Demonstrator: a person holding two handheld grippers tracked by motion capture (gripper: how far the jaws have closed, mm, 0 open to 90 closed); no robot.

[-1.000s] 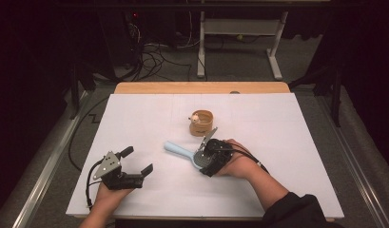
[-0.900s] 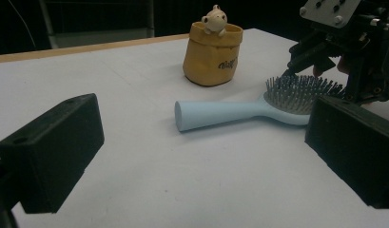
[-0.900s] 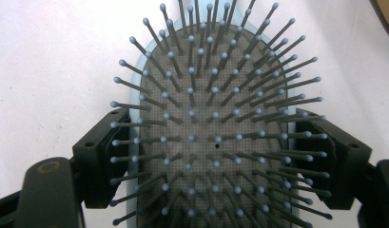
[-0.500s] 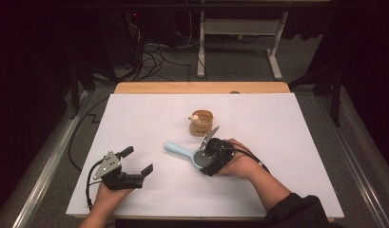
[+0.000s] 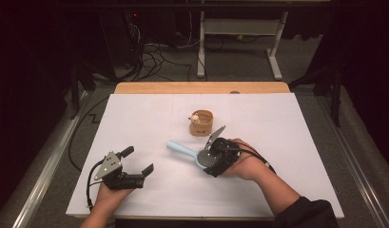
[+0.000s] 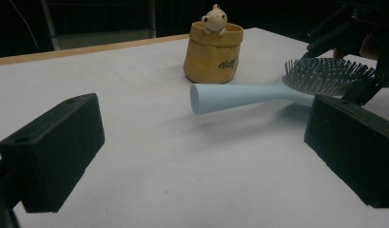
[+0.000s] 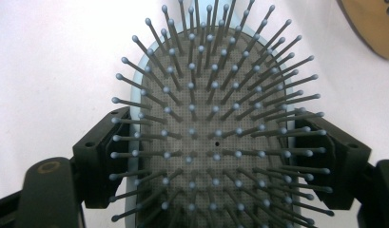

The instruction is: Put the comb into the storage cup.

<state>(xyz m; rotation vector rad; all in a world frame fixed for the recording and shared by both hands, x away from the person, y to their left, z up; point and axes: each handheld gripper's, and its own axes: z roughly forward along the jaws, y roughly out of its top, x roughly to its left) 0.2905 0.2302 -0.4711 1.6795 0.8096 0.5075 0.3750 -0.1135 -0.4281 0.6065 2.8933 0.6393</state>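
- Our right tool [image 5: 214, 158] has its two black jaws closed on the edges of the oval head of a pale blue hairbrush [image 5: 188, 153]; in the right gripper view the blocky jaws press against either side of the head [image 7: 216, 137].
- The brush pad is grey and finely dotted, set with thin grey bristles tipped in small balls, inside a smooth blue rim.
- Its round, blunt-ended handle [image 6: 235, 96] sticks out toward our left, lifted a little off the bench.
- Our left tool [image 5: 135, 166] rests near the front left of the bench, jaws spread wide and holding nothing.
- Compared with a second ago, we see almost no change: both tools and the brush sit where they were.
- Just beyond the brush stands a small tan pouch-shaped pot [image 5: 202, 122] with a pale figure peeking over its rim.
- The bench [image 5: 287, 123] is covered in plain white, with a wooden edge at the far side.
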